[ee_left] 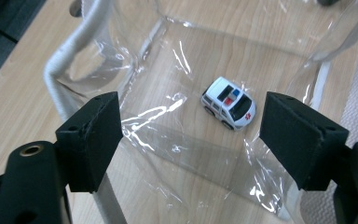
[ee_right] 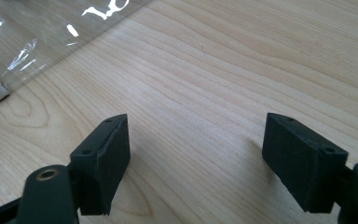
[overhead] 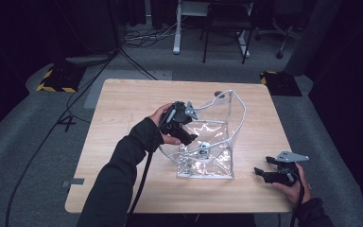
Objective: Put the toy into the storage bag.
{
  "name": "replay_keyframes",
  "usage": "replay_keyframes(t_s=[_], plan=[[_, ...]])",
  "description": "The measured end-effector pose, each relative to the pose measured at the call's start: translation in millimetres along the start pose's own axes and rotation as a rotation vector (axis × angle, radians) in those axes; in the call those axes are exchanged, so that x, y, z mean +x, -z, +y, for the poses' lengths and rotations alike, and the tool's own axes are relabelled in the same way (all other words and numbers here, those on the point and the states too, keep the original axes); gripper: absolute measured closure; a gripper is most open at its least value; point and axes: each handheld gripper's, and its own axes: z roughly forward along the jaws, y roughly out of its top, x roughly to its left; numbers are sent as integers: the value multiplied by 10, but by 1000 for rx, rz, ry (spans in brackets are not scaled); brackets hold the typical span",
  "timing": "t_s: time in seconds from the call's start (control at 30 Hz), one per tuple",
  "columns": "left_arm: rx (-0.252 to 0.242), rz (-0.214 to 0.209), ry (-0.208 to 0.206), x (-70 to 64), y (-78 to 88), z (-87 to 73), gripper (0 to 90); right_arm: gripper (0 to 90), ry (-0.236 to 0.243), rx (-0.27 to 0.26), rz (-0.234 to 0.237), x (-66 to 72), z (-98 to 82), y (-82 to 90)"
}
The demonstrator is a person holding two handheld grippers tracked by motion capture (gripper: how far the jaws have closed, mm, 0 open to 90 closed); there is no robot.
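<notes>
Small white toy car (ee_left: pixel 228 102) with dark windows, a red-and-blue light bar on its roof and a red mark on its bonnet sits on the floor of the clear plastic bag (ee_left: pixel 168 60), which has white piping along its edges and stands open on the light wooden table (overhead: pixel 123 104). From the high view the toy (overhead: pixel 204 145) shows as a pale spot low inside the bag (overhead: pixel 227 118), near the front wall. Seen along my left gripper (ee_left: pixel 191 135), the car stands on its wheels, lying past my jaws and nearer the right-hand pad than the other, touching neither. My left gripper (overhead: pixel 192 138) reaches over the bag's left rim with its tips down inside the opening; its jaws stand apart with nothing but crinkled plastic and the table's grain between them, and they grip nothing

My right gripper (overhead: pixel 260 171) rests well apart from the bag, near the table's front right corner, held low over the wood in my hand (overhead: pixel 290 184). In its own view my right gripper (ee_right: pixel 196 144) has its jaws spread wide over bare tabletop, empty, with a corner of the bag (ee_right: pixel 37 42) showing at the upper left
</notes>
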Motion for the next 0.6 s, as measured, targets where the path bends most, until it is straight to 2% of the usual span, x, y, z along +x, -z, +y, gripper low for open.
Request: replay_keyframes(t_s=[0.07,0.1,0.2,0.27,0.33,0.4,0.43,0.47,0.5,0.6], plan=[[-5,-3,-2,-4,16,-1,199,236,0,0,0,0,0,0],[-17,8,-12,-4,48,-2,200,236,0,0,0,0,0,0],[-33,20,-7,-7,85,-9,200,236,0,0,0,0,0,0],[-49,32,1,11,124,-24,198,236,0,0,0,0,0,0],[-57,23,18,28,157,-37,190,236,0,0,0,0,0,0],[-66,51,14,45,193,-52,190,236,0,0,0,0,0,0],[-66,51,14,45,193,-52,190,236,0,0,0,0,0,0],[-74,37,24,53,207,-61,190,236,0,0,0,0,0,0],[-79,41,26,63,224,-70,189,236,0,0,0,0,0,0],[-108,74,53,89,264,-106,186,235,0,0,0,0,0,0]])
